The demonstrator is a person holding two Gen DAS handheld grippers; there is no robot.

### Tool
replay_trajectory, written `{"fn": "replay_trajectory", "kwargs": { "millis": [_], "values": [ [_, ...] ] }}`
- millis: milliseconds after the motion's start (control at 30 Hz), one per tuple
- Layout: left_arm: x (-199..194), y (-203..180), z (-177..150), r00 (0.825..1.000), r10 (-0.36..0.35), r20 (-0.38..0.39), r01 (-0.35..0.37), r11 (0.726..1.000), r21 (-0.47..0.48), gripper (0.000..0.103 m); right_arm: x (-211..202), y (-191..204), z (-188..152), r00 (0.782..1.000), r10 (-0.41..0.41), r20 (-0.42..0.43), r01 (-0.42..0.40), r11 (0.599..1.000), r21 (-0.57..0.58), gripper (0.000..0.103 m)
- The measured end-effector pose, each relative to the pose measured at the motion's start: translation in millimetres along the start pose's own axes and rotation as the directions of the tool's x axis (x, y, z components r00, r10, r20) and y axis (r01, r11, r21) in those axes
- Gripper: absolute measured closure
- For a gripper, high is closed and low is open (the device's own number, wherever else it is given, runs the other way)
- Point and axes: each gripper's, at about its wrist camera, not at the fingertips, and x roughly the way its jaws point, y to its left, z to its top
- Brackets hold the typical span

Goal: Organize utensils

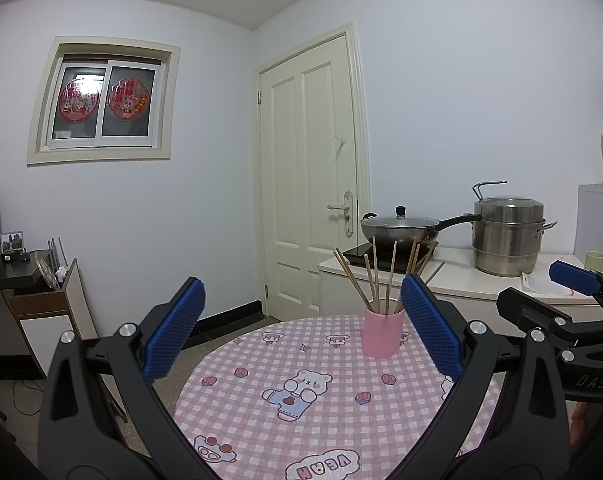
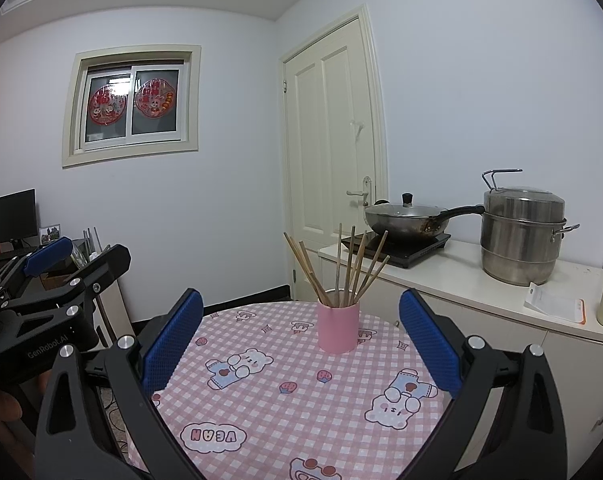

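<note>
Here both tools hang above the round checked table, jaws spread wide, nothing held. Left gripper: its blue pads frame bare cloth, and the pink cup sits off-centre at about 1 o'clock from the mid-gap, just in front of the right-hand pad, which overlaps part of the cup's side. Right gripper: the cup lies near 12 o'clock, almost dead centre between its fingers, so the right one looks better lined up for a reach; which is truly nearer cannot be told from fisheye views. The chopsticks stand in the cup, long axes close to vertical, fanning from 11 to 1 o'clock, upper ends free; any pinch would probably have to come across the sticks, not along them. Exact stick count is hard to make out, as they cross each other and blend with the wok and counter behind. Lower ends are hidden inside the cup. No loose utensils show on the cloth; the table's near edge is cut off by the gripper bodies.
</note>
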Motion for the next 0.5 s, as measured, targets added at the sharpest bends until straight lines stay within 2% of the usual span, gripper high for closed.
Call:
{"fn": "replay_trajectory", "kwargs": {
  "millis": [500],
  "values": [
    [1.6, -1.8, -2.8, 1.000, 0.000, -0.009, 0.000, 1.000, 0.006, 0.006, -1.6, -0.3, -2.7, 1.000, 0.002, -0.010, -0.002, 1.000, 0.006, 0.008]
  ]
}}
